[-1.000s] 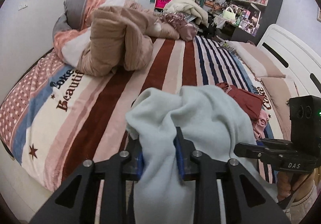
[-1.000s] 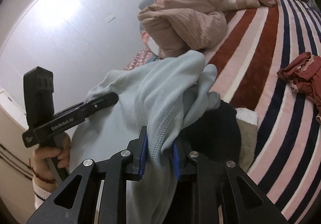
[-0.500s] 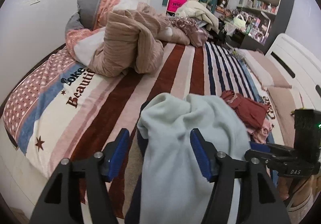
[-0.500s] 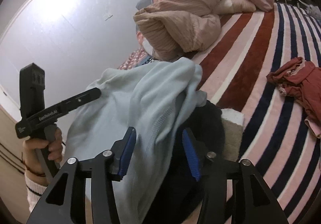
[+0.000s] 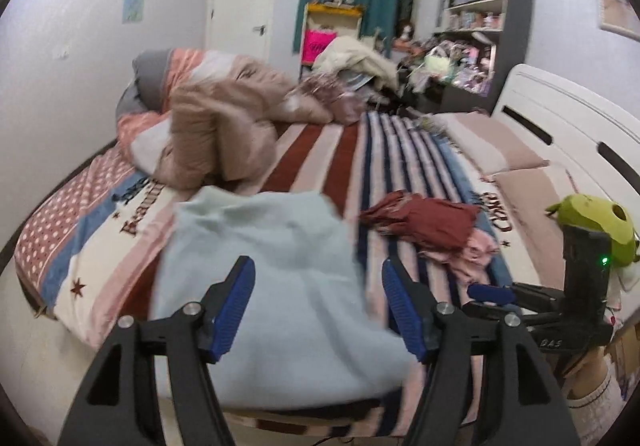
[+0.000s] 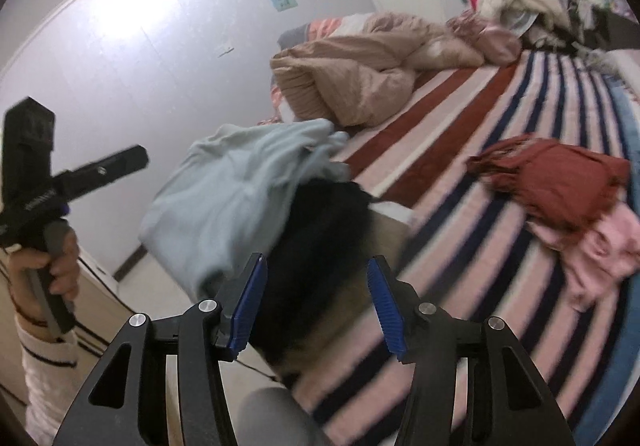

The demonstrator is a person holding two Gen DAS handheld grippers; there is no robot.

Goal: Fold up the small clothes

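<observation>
A light blue garment (image 5: 272,286) lies in a loose heap on the near edge of the striped bed (image 5: 348,150). My left gripper (image 5: 317,266) hovers just in front of it. Its jaws are opening, and the cloth shows between them, free of the blue pads. In the right wrist view the same garment (image 6: 240,198) rests partly on a dark garment (image 6: 320,230). My right gripper (image 6: 316,262) stands open in front of the dark one, touching neither. A hand (image 6: 60,258) holds the left gripper's handle at the far left.
A crumpled red garment (image 5: 432,222) and a pink one (image 6: 600,250) lie on the bed to the right. A bunched beige duvet (image 5: 216,126) fills the far left of the bed. A white headboard (image 5: 560,118), a green toy (image 5: 592,222) and cluttered shelves (image 5: 480,26) are on the right.
Both grippers were shut on the light blue garment, then opened and let it go. It dropped onto the bed's edge, and both grippers drew back from it.
</observation>
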